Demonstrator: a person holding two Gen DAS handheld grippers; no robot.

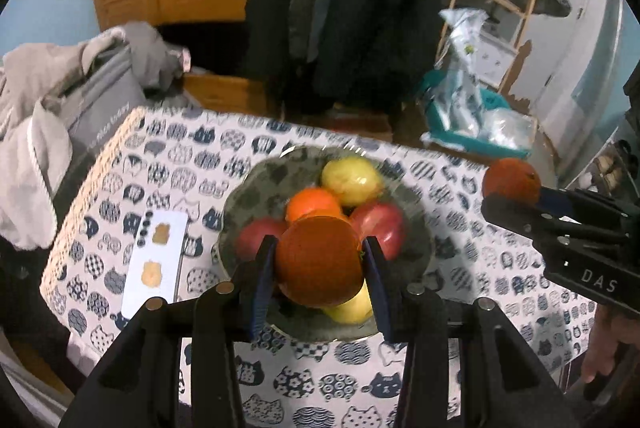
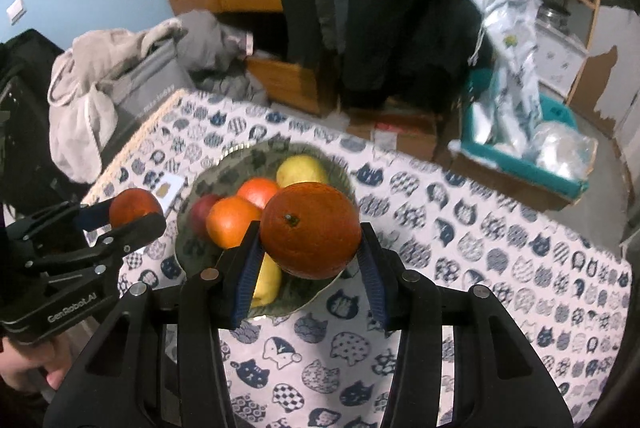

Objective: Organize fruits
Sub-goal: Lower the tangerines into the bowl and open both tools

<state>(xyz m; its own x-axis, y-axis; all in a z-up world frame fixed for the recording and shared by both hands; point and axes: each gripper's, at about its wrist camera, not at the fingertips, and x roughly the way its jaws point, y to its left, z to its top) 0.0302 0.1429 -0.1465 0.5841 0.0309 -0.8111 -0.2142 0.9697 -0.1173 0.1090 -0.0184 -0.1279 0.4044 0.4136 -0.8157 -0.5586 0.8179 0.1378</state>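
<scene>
My left gripper (image 1: 320, 260) is shut on a dark orange (image 1: 318, 260), held above a glass bowl (image 1: 240, 200) on the cat-print table. The bowl holds an orange (image 1: 312, 202), a yellow pear (image 1: 350, 178), two red apples (image 1: 380, 224) and another yellow fruit (image 1: 352, 308) low under my orange. My right gripper (image 2: 310, 240) is shut on a second dark orange (image 2: 310, 228), above the bowl's near rim (image 2: 320, 292). Each view shows the other gripper with its orange: the right one (image 1: 510, 182) right of the bowl, the left one (image 2: 134, 208) left of it.
A white card (image 1: 156, 260) with two tan patches lies on the tablecloth left of the bowl. Clothes on a grey case (image 1: 80, 96) sit past the table's left edge. Dark coats (image 1: 360, 8) hang behind; a teal bin of bags (image 1: 472, 116) stands at the right.
</scene>
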